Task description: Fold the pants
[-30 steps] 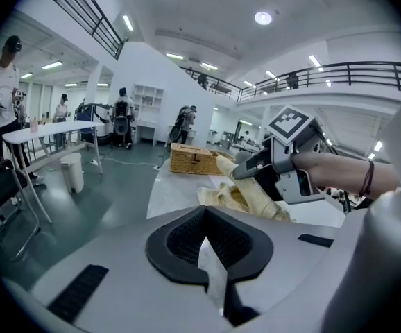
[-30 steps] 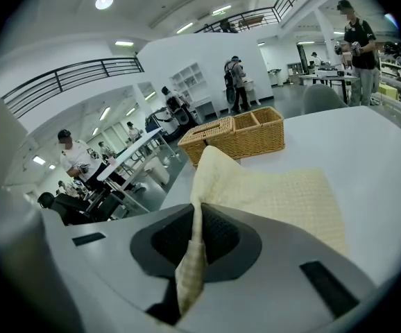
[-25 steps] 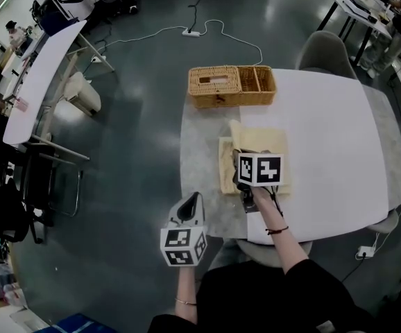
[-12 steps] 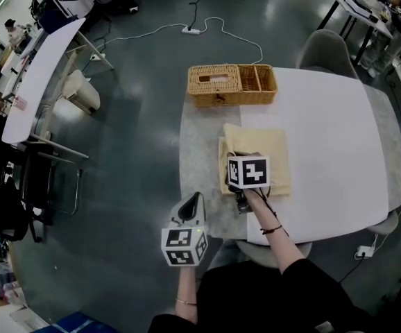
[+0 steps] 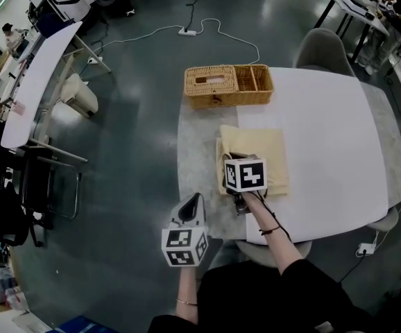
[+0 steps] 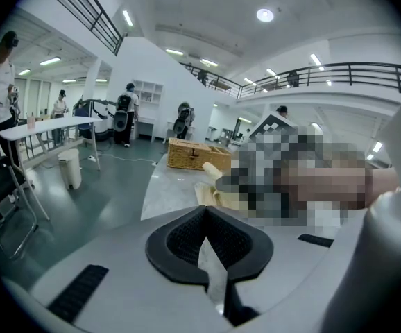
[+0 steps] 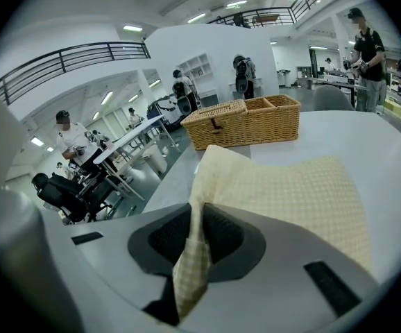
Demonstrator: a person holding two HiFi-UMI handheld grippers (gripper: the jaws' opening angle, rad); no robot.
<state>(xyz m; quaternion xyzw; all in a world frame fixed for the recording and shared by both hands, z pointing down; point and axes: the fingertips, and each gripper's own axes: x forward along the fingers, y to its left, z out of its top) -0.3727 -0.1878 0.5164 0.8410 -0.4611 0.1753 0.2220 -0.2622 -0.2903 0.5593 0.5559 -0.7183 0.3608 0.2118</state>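
On the table, the pants are showing as soft, matt, pale yellow cloth with a fine checked weave, and the tabletop itself is looking smooth, white over most of its width and grey and stone-like along its left edge. At the table's far edge the basket is showing rough woven wicker, while the floor around the table is gleaming glossy grey-green. The right gripper and left gripper are showing smooth matt grey plastic shells with black ribbed pads
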